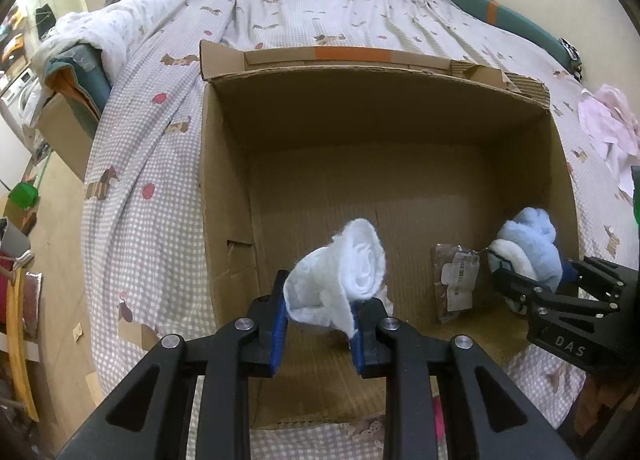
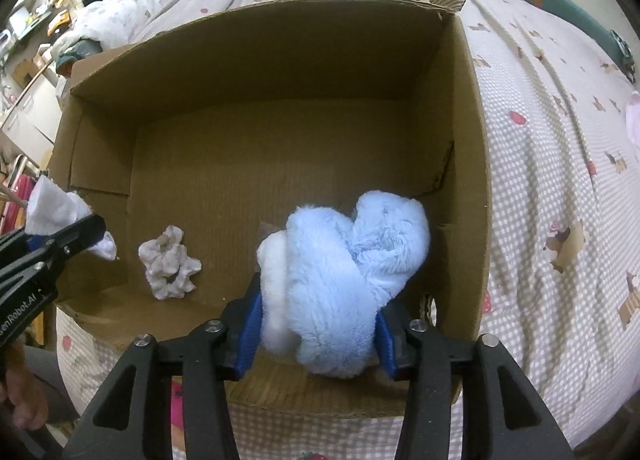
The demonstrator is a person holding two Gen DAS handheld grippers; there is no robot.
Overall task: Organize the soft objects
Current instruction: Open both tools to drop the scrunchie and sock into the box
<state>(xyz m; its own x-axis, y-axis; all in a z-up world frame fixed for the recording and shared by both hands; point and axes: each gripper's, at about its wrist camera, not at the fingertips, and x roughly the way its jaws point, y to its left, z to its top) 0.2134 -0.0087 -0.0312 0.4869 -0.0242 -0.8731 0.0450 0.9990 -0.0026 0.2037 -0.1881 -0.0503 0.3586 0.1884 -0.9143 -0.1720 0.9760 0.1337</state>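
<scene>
A rolled white cloth (image 1: 344,280) sits pinched between the blue pads of the left gripper (image 1: 320,324), held over the near part of an open cardboard box (image 1: 224,188) that rests on a checked bedsheet (image 1: 140,188). The right gripper (image 2: 316,336) has its jaws closed around a fluffy light-blue and white plush bundle (image 2: 344,276), held inside the box near its right wall. A small white scrunchie (image 2: 170,262) lies on the box floor at the left, and a crumpled label (image 1: 456,280) lies flat on the floor near the bundle.
</scene>
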